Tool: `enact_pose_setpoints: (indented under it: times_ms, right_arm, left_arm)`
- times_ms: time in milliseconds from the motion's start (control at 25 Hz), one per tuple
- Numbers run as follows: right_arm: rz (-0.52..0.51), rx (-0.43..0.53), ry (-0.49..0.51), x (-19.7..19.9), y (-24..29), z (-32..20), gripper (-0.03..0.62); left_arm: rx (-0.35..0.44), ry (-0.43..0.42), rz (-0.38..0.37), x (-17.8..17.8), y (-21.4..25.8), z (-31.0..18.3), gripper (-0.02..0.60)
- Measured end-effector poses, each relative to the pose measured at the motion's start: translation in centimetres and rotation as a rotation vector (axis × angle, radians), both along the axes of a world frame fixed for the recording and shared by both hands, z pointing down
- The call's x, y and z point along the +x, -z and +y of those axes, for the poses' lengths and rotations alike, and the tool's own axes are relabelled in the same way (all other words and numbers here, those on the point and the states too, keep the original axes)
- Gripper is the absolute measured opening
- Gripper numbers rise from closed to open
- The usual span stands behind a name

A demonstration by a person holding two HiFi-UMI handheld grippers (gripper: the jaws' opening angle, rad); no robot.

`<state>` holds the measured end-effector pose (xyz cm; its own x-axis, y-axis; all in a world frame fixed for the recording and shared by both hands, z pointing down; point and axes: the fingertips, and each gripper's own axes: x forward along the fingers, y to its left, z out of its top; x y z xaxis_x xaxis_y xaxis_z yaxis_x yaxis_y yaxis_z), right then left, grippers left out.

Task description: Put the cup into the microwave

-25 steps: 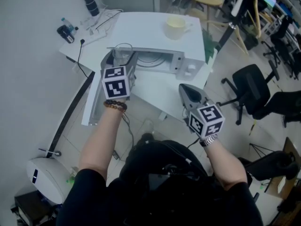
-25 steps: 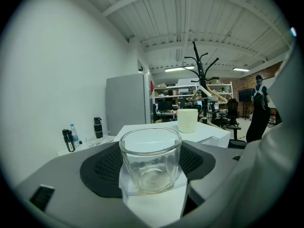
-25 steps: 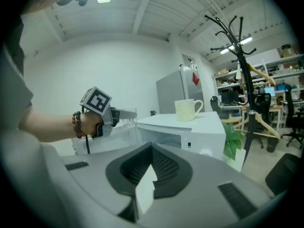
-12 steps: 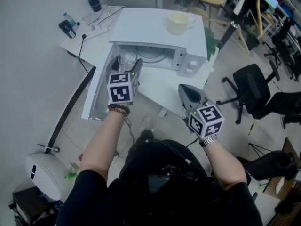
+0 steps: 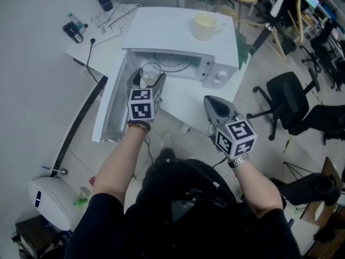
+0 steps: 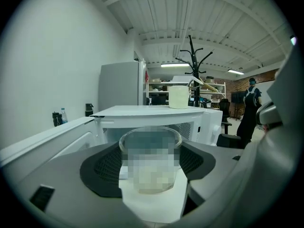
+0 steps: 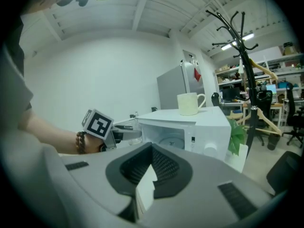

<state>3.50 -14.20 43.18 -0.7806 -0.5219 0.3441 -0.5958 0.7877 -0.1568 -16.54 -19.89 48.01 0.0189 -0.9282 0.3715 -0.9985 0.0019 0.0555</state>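
Note:
A clear cup (image 5: pixel 150 72) sits between the jaws of my left gripper (image 5: pixel 148 80), which is shut on it just in front of the open white microwave (image 5: pixel 183 34). In the left gripper view the cup (image 6: pixel 151 160) stands upright between the dark pads, with the microwave's cavity (image 6: pixel 156 127) straight behind it. The microwave door (image 5: pixel 110 109) hangs open to the left. My right gripper (image 5: pixel 215 108) hovers right of the microwave, shut and empty; its own view shows the pads (image 7: pixel 145 186) together and the left gripper (image 7: pixel 124 135) at the oven's opening.
A cream mug (image 5: pixel 204 26) stands on top of the microwave. Bottles and cables (image 5: pixel 81 28) lie on the table at the back left. A black office chair (image 5: pixel 288 99) is to the right, a small plant (image 7: pixel 236 139) beside the microwave, and a person (image 6: pixel 249 110) stands far back.
The left gripper has sunk with the cup, coming level with the microwave's opening. The right gripper has kept still.

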Motion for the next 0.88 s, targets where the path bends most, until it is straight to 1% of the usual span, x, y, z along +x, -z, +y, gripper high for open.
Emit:
enact_pose_setpoints:
  times_ms: [160, 360, 680, 880]
  right_arm:
    - [0.006, -0.006, -0.007, -0.2, -0.2, -0.9, 0.012]
    - [0.011, -0.022, -0.014, -0.8, -0.7, -2.0, 0.012]
    - [0.014, -0.046, -0.009, -2.6, -1.5, -3.8, 0.012]
    - [0.017, -0.061, -0.011, -3.4, -2.1, -4.9, 0.012]
  left_arm:
    - [-0.017, -0.001, -0.004, -0.5, -1.7, -1.2, 0.347]
    - [-0.043, 0.004, 0.015, -1.2, -3.8, -2.8, 0.347]
    - [-0.08, 0.002, 0.011, -2.4, -6.4, -5.8, 0.347]
    - [-0.083, 0.004, 0.012, -2.9, -7.6, -7.8, 0.347]
